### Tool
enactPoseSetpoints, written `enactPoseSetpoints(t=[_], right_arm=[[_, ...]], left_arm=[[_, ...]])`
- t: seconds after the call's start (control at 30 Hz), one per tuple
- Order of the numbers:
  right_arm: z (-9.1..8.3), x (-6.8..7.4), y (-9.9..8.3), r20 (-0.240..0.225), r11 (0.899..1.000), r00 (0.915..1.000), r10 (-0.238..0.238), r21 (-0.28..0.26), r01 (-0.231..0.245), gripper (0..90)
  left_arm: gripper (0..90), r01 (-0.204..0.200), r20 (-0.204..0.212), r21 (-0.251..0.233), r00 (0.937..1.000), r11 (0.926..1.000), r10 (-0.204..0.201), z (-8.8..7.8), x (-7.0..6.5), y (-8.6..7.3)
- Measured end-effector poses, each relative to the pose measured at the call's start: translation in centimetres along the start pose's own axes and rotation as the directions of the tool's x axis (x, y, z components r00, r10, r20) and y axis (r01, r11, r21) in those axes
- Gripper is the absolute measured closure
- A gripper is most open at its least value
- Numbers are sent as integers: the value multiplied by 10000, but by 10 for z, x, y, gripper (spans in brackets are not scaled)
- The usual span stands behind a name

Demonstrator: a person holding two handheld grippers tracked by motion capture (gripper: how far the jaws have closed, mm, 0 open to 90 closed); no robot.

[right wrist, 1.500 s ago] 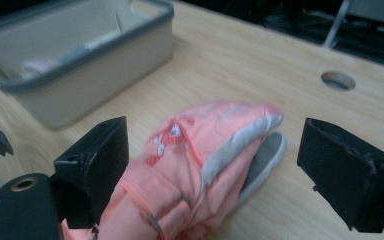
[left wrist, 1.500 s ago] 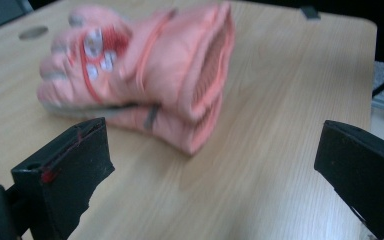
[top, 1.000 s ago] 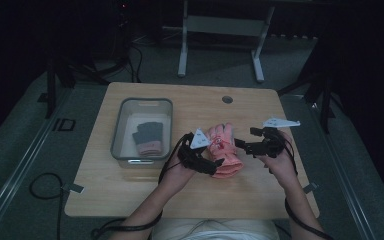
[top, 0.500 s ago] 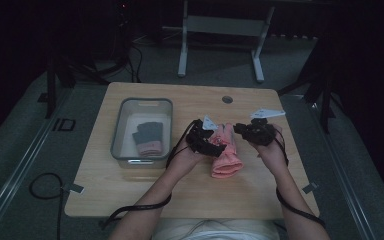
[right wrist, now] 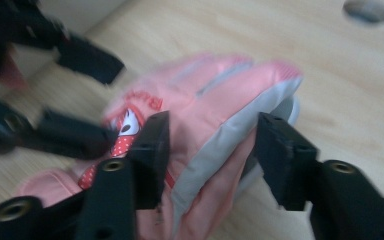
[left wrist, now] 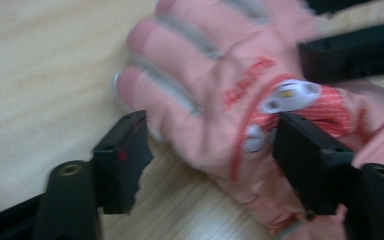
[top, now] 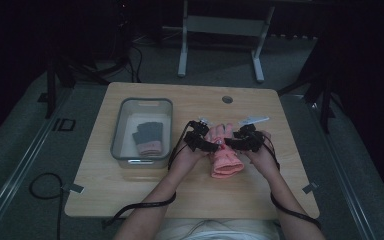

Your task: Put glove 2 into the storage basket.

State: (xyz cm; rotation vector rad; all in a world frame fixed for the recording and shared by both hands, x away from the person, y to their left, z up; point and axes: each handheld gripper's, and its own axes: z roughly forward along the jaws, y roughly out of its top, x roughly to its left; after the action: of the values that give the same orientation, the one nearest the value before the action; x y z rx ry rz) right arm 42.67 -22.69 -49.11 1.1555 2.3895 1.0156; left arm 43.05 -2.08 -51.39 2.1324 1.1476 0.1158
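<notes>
Glove [top: 224,152] lies with its long axis 12-to-6 on table [top: 130,200], between my left gripper [top: 203,142] at its 9 and right gripper [top: 237,141] at its 3, both wide, equally near.

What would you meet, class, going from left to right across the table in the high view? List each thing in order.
Grey bin holding a dark glove → left gripper → pink glove → right gripper, with the round hole in the tabletop farther back.
</notes>
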Motion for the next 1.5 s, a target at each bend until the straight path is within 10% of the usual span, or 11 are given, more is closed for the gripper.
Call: enactPoseSetpoints(t=[0.2,0.5,0.8,1.5], right_arm=[[18,-8,-14,-373,9965,9981,496,696,-469,405],[24,-16,-18,-1322,9856,9792,1539,912,-1426,584],[7,-16,-16,-1356,9832,9740,1817,398,-1779,662],[-45,8,31,-1108,9818,9869,1169,-1368,-1316,681]], left_arm=[[274,1423,1547,733,9762,9871,-1522,26,17,-8],[584,1644,2652,670,9479,9841,-1764,26,23,-8],[700,1006,2119,306,9717,9945,-1048,8,5,6],[734,117,1814,-905,9834,9958,50,-69,-6,42]])
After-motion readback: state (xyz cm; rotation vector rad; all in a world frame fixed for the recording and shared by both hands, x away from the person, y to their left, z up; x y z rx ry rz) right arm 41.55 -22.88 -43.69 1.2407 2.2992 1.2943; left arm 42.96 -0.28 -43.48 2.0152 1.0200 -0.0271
